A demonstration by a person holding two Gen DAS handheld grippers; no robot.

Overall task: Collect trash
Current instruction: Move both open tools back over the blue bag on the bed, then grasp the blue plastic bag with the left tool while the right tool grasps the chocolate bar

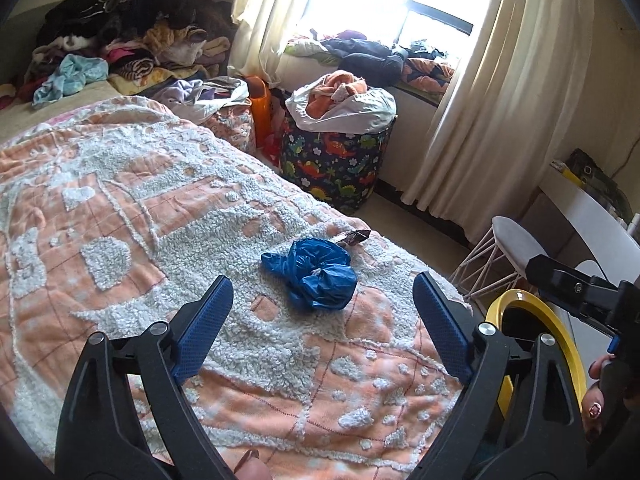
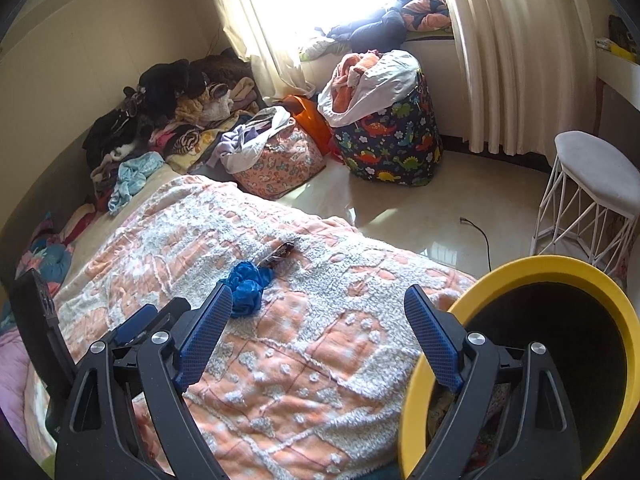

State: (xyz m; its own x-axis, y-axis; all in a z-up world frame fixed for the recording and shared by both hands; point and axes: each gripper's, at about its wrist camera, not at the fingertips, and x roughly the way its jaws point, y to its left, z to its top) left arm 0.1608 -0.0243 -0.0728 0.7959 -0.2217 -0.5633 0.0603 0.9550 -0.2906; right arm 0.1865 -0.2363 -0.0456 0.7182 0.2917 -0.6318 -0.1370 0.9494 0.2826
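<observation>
We see L gripper (image 1: 322, 320) jaws wide apart, holding nothing, just short of blue bag (image 1: 314, 276) crumpled on bed blanket (image 1: 160, 208). Wrapper (image 1: 354, 237) touching bag's far side. R gripper (image 2: 318, 320) also spread, empty, beside yellow bin (image 2: 520, 276).

Crumpled blue plastic bag (image 1: 310, 276); peach-and-white tufted bed blanket (image 1: 160, 208); yellow-rimmed black round bin (image 2: 552, 360); navy fabric basket (image 2: 394, 140), multicoloured dinosaur print; cream curtains (image 1: 484, 92).
</observation>
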